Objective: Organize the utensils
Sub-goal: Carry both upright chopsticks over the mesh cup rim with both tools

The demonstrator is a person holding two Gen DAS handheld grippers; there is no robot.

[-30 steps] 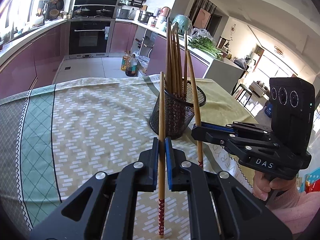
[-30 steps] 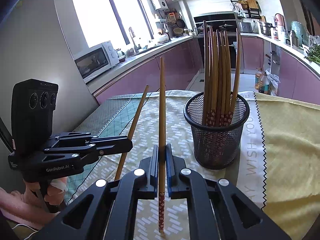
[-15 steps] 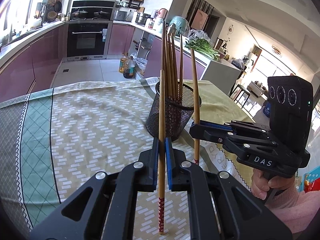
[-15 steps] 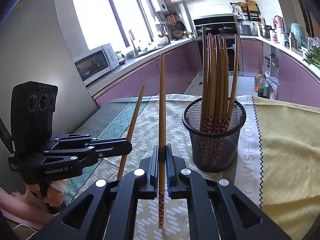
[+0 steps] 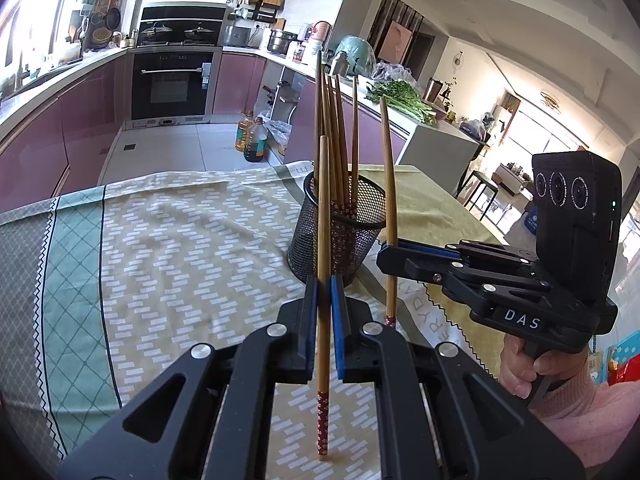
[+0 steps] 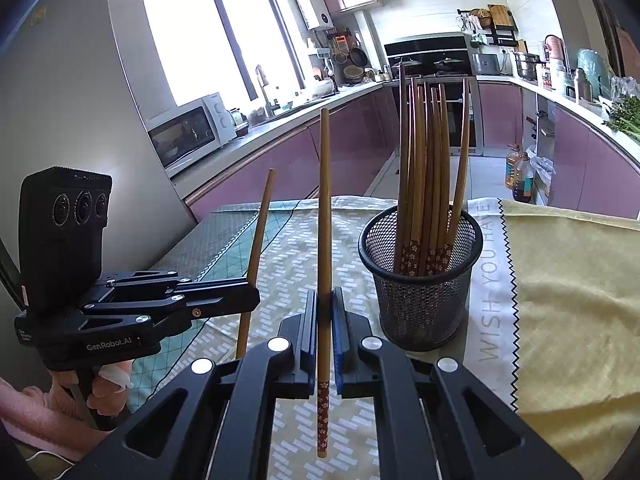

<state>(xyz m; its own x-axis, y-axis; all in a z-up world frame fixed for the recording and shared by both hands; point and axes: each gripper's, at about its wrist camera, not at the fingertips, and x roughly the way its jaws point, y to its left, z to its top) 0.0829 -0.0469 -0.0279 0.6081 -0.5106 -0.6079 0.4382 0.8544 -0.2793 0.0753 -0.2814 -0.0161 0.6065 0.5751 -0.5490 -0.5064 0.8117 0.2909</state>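
Upright, one chopstick point(image 5: 323, 240) pinched in left tool point(image 5: 324, 312), another chopstick point(image 6: 323, 248) pinched in right tool point(image 6: 325, 320), mesh holder point(image 6: 418, 280) beside

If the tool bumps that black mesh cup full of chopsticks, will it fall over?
Probably it could tip. The mesh cup looks light, being see-through wire, and the chopsticks stand far above its rim, so the load seems top-heavy. It would likely slide little, since it sits on a tablecloth. Its round base looks fairly wide, so a gentle nudge may only rock it.
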